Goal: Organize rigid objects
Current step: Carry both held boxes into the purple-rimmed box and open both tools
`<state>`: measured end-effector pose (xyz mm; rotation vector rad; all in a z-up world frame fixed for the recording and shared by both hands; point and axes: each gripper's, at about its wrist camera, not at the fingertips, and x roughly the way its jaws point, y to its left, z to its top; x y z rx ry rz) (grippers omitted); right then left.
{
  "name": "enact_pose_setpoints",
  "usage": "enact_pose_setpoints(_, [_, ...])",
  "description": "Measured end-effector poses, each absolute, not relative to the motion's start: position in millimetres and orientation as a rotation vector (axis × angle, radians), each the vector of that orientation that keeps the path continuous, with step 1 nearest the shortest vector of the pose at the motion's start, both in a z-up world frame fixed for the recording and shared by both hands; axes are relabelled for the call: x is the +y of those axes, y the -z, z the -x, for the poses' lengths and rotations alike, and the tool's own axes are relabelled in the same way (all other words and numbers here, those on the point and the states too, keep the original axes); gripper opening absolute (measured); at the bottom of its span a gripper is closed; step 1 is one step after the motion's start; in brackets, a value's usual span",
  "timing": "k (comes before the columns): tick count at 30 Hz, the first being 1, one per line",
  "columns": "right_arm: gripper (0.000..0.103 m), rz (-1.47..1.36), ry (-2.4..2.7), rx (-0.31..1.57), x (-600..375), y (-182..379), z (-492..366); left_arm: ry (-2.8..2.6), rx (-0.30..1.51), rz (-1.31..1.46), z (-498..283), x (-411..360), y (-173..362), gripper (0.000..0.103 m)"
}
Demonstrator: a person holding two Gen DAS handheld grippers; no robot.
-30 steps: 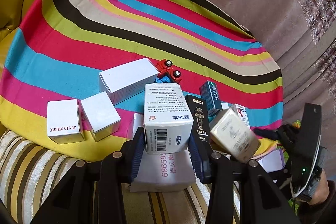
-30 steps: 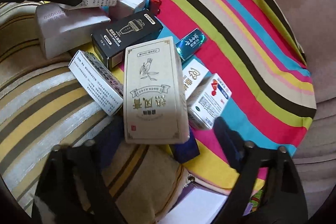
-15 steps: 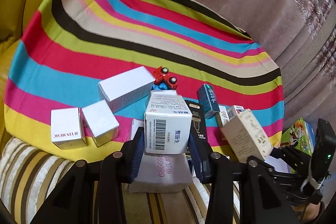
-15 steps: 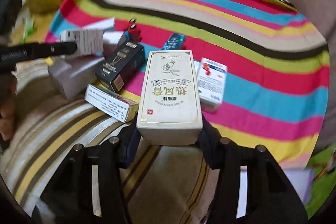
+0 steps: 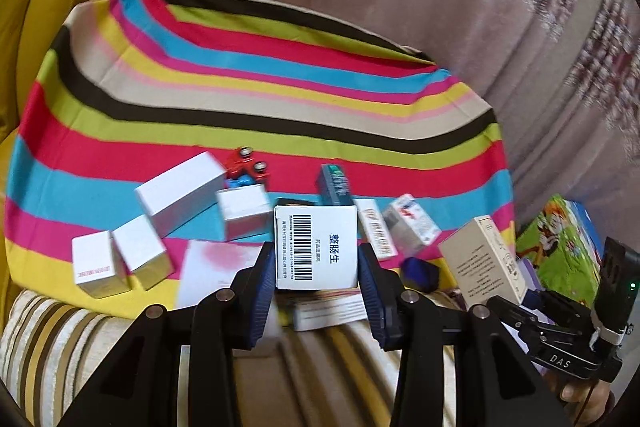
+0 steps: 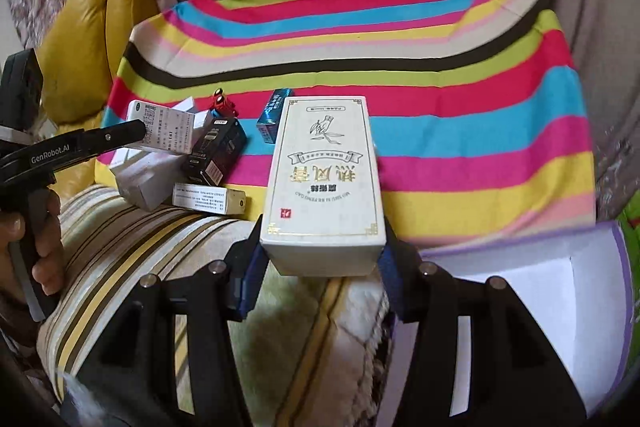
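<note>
My left gripper (image 5: 317, 281) is shut on a white medicine box with a barcode (image 5: 316, 247), held above the box pile; this box also shows in the right wrist view (image 6: 162, 127). My right gripper (image 6: 320, 263) is shut on a tall cream box with gold print (image 6: 324, 183), lifted over the striped cushion; it also shows in the left wrist view (image 5: 482, 263). Several white boxes (image 5: 180, 193) lie on the striped cloth (image 5: 260, 107) at the left. A black box (image 6: 214, 151), a teal box (image 6: 274, 111) and a red toy car (image 5: 246, 165) lie mid-cloth.
A flat white box (image 6: 208, 197) rests at the cloth's front edge on the striped cushion (image 6: 132, 227). A purple-edged white box (image 6: 560, 283) lies at the right, a cartoon-printed box (image 5: 560, 235) beside it. A yellow sofa arm (image 6: 80, 67) stands left, a pink curtain behind.
Both grippers have lifted and pulled back with their boxes. The right gripper has swung to face the cloth squarely. The left box has tipped so that its barcode end faces the camera.
</note>
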<state>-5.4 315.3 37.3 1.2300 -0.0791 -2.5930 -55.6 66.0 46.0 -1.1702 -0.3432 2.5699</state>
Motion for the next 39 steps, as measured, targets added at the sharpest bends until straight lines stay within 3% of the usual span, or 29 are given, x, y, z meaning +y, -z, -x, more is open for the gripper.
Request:
enact_pose_setpoints(12, [0.055, -1.35, 2.739, -0.27, 381.0, -26.3, -31.2, -2.263, -0.254, 1.167, 36.8, 153.0, -55.4, 0.041])
enact_pose_setpoints(33, [0.056, -1.533, 2.908, -0.444, 451.0, -13.5, -62.1, -1.93, -0.103, 1.315, 26.8, 270.7, -30.8, 0.045])
enact_pose_setpoints(36, [0.066, -1.541, 2.909, -0.458, 452.0, -12.3, -61.6, -1.933, -0.139, 1.32, 28.8, 263.3, -31.6, 0.05])
enact_pose_setpoints(39, [0.069, -1.532, 2.902, -0.461, 447.8, -12.1, -59.7, -1.963, -0.189, 1.324, 32.8, 249.1, -33.6, 0.054])
